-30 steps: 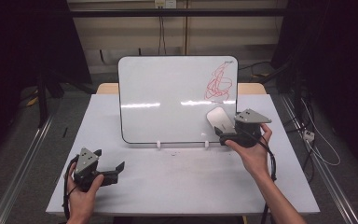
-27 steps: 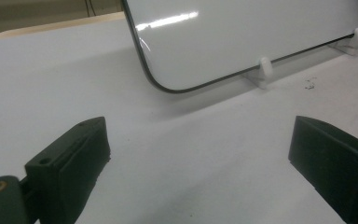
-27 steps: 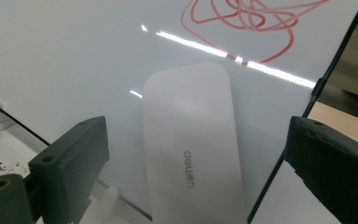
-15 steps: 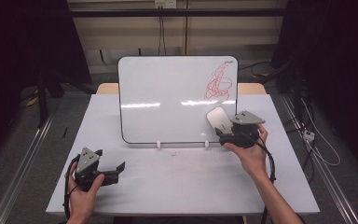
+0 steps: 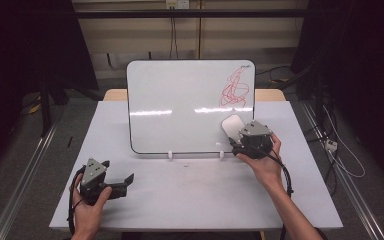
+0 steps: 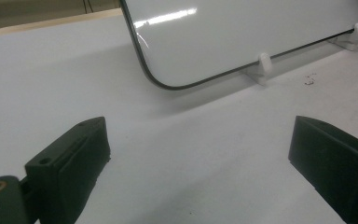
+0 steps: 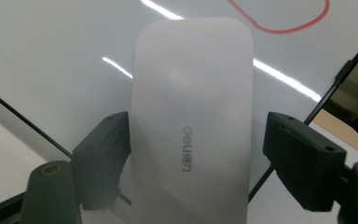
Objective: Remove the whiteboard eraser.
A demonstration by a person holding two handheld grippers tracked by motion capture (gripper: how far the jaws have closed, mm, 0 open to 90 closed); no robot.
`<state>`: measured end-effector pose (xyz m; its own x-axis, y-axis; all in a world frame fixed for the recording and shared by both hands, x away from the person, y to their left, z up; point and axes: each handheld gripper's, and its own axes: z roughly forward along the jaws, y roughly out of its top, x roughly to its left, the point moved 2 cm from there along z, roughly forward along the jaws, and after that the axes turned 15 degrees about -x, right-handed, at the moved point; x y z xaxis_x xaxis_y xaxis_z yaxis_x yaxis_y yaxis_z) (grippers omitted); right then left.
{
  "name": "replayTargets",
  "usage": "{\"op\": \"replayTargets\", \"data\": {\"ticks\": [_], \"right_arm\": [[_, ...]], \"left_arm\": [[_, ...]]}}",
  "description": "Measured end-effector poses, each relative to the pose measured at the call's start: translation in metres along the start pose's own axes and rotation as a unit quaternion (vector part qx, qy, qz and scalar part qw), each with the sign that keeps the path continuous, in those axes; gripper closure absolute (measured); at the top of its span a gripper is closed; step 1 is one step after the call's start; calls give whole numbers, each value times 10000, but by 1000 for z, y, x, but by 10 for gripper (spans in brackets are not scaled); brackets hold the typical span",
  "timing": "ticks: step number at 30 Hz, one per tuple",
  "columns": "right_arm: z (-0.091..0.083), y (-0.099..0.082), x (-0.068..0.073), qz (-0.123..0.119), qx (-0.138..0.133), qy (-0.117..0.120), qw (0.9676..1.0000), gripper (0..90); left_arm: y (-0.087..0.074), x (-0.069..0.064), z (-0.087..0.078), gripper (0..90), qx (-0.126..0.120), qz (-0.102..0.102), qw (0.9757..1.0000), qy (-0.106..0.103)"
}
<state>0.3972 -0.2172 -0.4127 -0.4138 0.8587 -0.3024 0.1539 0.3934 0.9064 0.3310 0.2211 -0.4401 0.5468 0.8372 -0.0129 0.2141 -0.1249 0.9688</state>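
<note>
Upright against the whiteboard (image 5: pixel 180 107), a white eraser (image 7: pixel 191 116) sits between the jaws of the right hand-held gripper (image 7: pixel 196 158), which have just been closing on it. From the right gripper view, the left jaw touches the eraser's edge while the right jaw stands a little apart, so the hold does not look complete. The eraser, printed with a grey maker's mark, rests at the lower right of the board, below the red scribble (image 5: pixel 235 89) in the board's upper right corner. From the high view, the eraser (image 5: pixel 231 125) and the right hand-held gripper (image 5: pixel 237 142) lie toward the right edge of the desk (image 5: pixel 190 200), just above the board's white feet (image 5: pixel 170 155).

To finish the grasp well, the jaws would need to close evenly on both long edges, keeping the eraser's felt face flat to the board, before it is lifted toward the red marks. A pinch on one edge alone could tip it or let it slide down the glossy surface. Pressing too hard risks pushing the free-standing board back on its feet.

Near the desk's front left corner, the left hand-held gripper (image 5: pixel 115 182) rests open and empty, jaws pointing toward the board.
</note>
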Motion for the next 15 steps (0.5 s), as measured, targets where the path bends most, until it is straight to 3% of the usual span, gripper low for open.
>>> {"op": "replayTargets", "data": {"ticks": [8, 15], "right_arm": [[5, -3, 7, -83, 128, 16, 9999, 237], [11, -9, 13, -347, 278, -182, 9988, 238]], "left_arm": [[0, 0, -1, 50, 8, 14, 10000, -1], [0, 1, -1, 50, 3, 1, 10000, 4]]}}
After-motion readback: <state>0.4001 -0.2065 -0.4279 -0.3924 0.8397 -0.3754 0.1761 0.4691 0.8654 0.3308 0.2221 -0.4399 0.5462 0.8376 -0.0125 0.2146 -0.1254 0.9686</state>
